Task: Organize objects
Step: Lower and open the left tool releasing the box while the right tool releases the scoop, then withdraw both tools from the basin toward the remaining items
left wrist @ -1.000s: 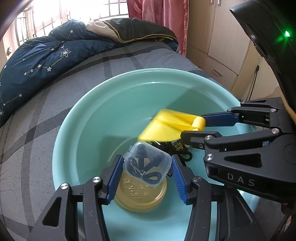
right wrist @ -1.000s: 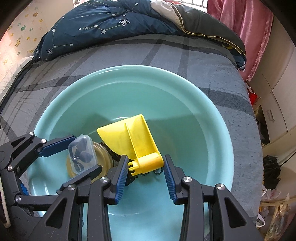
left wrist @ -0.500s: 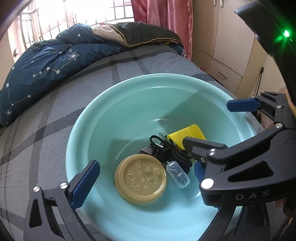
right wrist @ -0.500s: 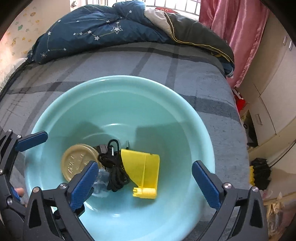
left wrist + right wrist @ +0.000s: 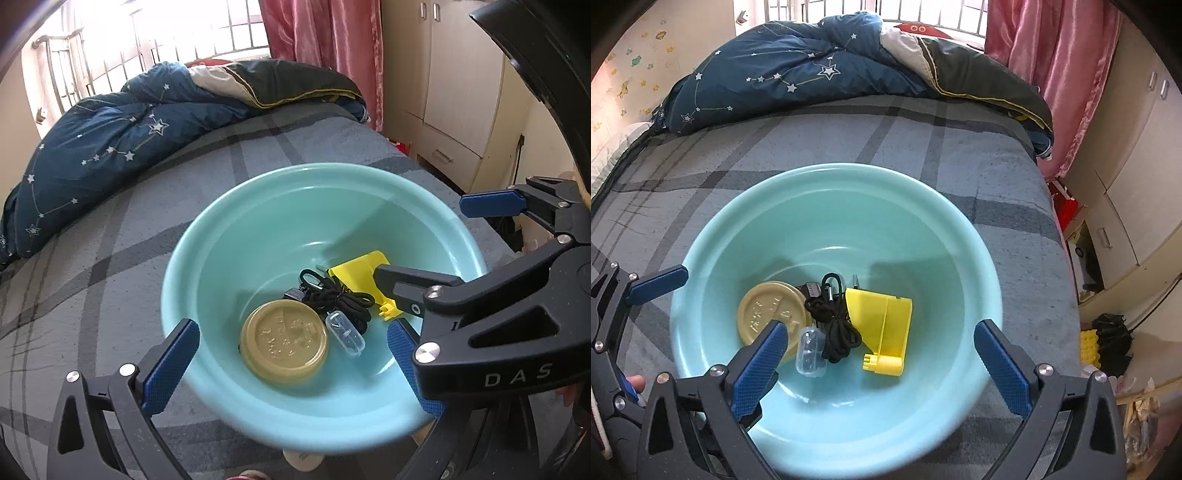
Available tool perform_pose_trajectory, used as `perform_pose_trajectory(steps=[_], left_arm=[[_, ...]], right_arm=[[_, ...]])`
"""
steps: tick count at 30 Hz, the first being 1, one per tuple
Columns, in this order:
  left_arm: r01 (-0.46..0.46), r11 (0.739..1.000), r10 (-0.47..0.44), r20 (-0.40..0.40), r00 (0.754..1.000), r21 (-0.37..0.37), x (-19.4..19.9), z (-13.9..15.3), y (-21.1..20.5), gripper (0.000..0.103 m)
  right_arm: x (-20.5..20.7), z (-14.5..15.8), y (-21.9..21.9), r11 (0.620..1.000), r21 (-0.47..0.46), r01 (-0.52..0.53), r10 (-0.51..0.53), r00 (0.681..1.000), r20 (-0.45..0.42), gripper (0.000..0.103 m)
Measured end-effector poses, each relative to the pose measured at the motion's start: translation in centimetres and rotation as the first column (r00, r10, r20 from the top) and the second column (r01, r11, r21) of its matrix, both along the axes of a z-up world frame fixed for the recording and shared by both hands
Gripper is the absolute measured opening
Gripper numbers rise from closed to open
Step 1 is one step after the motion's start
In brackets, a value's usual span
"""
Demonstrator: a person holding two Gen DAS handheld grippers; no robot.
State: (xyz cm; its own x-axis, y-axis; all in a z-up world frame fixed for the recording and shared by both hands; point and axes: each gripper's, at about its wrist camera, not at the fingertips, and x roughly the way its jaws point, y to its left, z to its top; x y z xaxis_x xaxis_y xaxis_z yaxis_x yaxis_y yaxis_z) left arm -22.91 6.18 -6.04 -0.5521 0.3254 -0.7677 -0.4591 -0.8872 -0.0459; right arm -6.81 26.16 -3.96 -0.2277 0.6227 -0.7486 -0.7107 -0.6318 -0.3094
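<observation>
Left tongs (image 5: pixel 291 354): I see them spread wide, empty, above basin.
Basin (image 5: pixel 827 184): on bed (image 5: pixel 849 136), holding lid (image 5: pixel 768 314), clear case (image 5: pixel 810 352), cord (image 5: pixel 834 328), yellow scoop (image 5: pixel 882 328).
Right tongs (image 5: pixel 879 360): I see them wide open, empty.

Grey plaid bed (image 5: pixel 886 147), navy star quilt (image 5: pixel 775 77) at 12 o'clock. Barred window (image 5: pixel 166 40) backlit, pink curtain (image 5: pixel 1052 66) at 1, beige cabinets (image 5: pixel 454 81) at 2.

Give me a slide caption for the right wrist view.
Open right tongs above a teal basin holding yellow scoop, black cord, tan lid and clear case.
</observation>
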Motion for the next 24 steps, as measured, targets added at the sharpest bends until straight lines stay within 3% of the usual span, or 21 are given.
perform_pose_trajectory(steps=[24], left_arm=[[-0.022, 1.000, 0.023, -0.068, 0.997, 0.013, 5.7, 4.4, -2.5, 0.103]], right_arm=[[1.8, 3.5, -7.1, 0.998, 0.056, -0.034, 0.035, 0.999, -0.028, 0.103]])
